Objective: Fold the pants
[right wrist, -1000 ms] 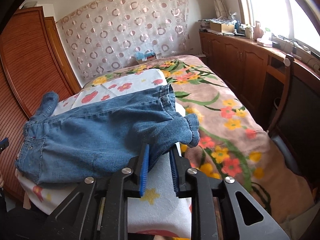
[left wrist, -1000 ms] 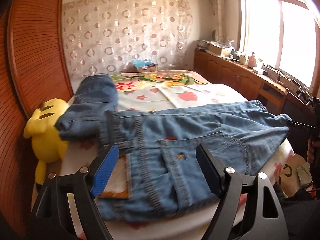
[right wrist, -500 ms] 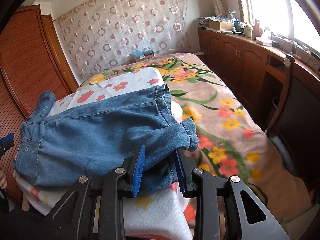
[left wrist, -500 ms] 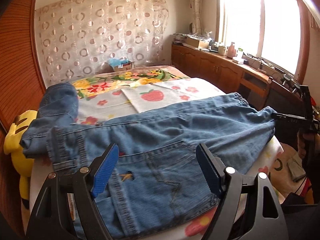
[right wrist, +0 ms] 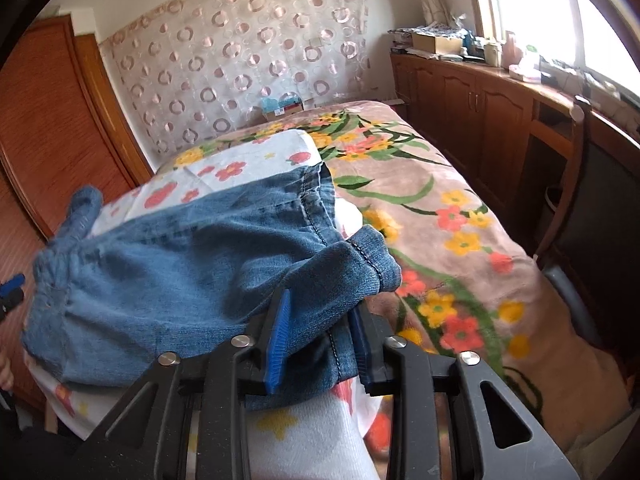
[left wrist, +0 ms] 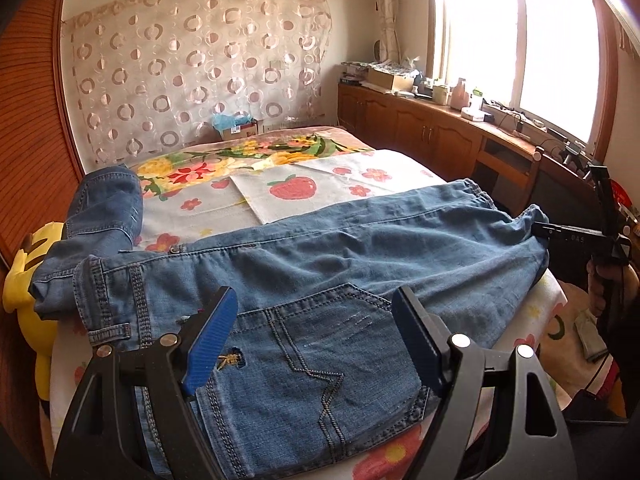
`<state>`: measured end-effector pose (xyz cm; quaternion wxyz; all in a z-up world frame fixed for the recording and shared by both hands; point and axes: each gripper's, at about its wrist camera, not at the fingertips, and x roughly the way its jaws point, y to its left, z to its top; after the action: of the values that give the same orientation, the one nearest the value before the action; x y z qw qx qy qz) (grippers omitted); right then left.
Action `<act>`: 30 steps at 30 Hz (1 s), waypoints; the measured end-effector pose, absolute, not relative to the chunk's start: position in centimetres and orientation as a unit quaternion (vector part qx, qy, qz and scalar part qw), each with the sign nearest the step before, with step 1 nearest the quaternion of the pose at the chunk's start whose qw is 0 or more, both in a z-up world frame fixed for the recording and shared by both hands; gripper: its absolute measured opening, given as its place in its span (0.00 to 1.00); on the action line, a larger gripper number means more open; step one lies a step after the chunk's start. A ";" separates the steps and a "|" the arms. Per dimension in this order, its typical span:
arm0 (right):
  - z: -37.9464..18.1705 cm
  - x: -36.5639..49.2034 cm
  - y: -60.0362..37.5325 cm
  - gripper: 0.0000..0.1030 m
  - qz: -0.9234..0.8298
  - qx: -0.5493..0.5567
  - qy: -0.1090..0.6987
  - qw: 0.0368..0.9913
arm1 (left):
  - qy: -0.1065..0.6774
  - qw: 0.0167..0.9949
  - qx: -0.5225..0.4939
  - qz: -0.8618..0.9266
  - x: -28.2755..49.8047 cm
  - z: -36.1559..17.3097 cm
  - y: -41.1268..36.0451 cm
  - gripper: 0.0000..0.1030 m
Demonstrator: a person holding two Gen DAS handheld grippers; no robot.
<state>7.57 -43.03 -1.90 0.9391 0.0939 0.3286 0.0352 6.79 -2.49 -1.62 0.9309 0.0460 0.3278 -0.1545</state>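
Left gripper (left wrist: pixel 316 338) with black frame and blue pads: jaws spread wide, nothing between them, hovering over rear pocket of blue denim pants (left wrist: pixel 320 276). Right gripper (right wrist: pixel 320 344), same black-and-blue build: jaws closed down on denim near rolled leg cuff (right wrist: pixel 370 266), fabric bunched between pads. Pants spread lengthwise across white strawberry-and-flower print sheet (left wrist: pixel 296 188), on near end of bed; waistband toward 9 o'clock in left wrist view, leg hems toward 3 o'clock. Other leg or flap of denim flipped up at 10 o'clock, lying against yellow plush toy (left wrist: pixel 24 272) at bed edge. Stitched back pocket with zigzag seam sitting between left pads, at 6 o'clock. Right gripper also visible in left wrist view at 3 o'clock, at cuff end (left wrist: pixel 568 236). Left gripper tip just showing at 9 o'clock edge of right wrist view (right wrist: pixel 10 286); motion blur on waistband end there. Beige floral blanket (right wrist: pixel 440 216) covering rest of bed, toward 3 o'clock in right wrist view. Circle-patterned sheer curtain (left wrist: pixel 200 68) at 12 o'clock on far wall. Wooden cabinet run (left wrist: pixel 432 136) under bright window (left wrist: pixel 520 48) at 2 o'clock. Ribbed wooden wardrobe panel (left wrist: pixel 28 120) at 9 o'clock.
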 end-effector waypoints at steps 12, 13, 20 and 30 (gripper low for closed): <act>1.9 7.9 -36.6 0.01 0.115 0.033 0.282 0.952 | 0.329 0.932 0.043 -0.148 6.7 -1.9 -2.0 0.78; 2.3 7.9 -35.9 0.01 0.126 0.032 0.278 0.952 | 0.328 0.932 0.042 -0.147 6.7 -1.8 -1.8 0.78; 5.6 7.8 -29.7 0.01 0.238 0.029 0.253 0.937 | 0.323 0.937 0.029 -0.128 6.1 -1.3 0.7 0.78; 5.5 6.6 -19.5 0.07 0.344 -0.027 0.279 0.896 | 0.318 0.943 0.002 -0.094 5.3 -1.2 4.5 0.78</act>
<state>6.61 -19.50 5.53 0.8963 -0.0265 0.2788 0.3439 5.29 4.55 -1.23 0.9434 0.0025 0.3181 -0.0940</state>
